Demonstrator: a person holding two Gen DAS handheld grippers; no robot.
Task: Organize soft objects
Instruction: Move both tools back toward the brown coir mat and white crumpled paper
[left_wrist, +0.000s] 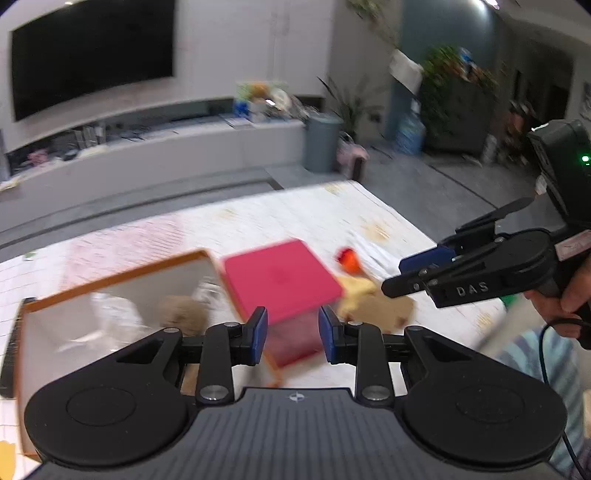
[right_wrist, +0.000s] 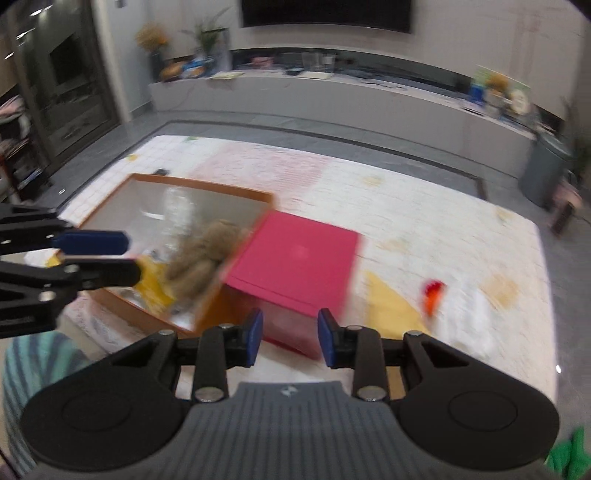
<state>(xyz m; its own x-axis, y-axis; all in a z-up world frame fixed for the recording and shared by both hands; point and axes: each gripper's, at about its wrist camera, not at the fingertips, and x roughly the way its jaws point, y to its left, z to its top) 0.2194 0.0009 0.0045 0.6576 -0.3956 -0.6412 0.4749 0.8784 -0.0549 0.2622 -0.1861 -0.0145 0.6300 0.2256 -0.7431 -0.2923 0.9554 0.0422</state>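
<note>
Left claw parted partway, nothing between the blue pads; right claw likewise part open and empty, both held above the rug and angled down at it. Seen from the left wrist, right claw out at the side, carried in a hand, fingers nearly together with no load visible. Probably between picks, hence free of any grip.

Largest thing below: pale patterned rug covering the floor, serving as the sorting ground. Near its close edge, an orange-rimmed box standing open, likely the collection bin, since soft items already lie inside. Just beside it, touching or nearly so, a red box with lid shut and a translucent side; purpose hard to judge.

Inside the open box: a brown plush slumped against the wall nearest the red box, something white and blurred behind, a yellow piece at the near wall.

Still loose toward the rug's right edge: a yellow cloth, a white soft heap, a small red-orange item between them. Too blurred to name more closely. Probably next for collecting.
</note>
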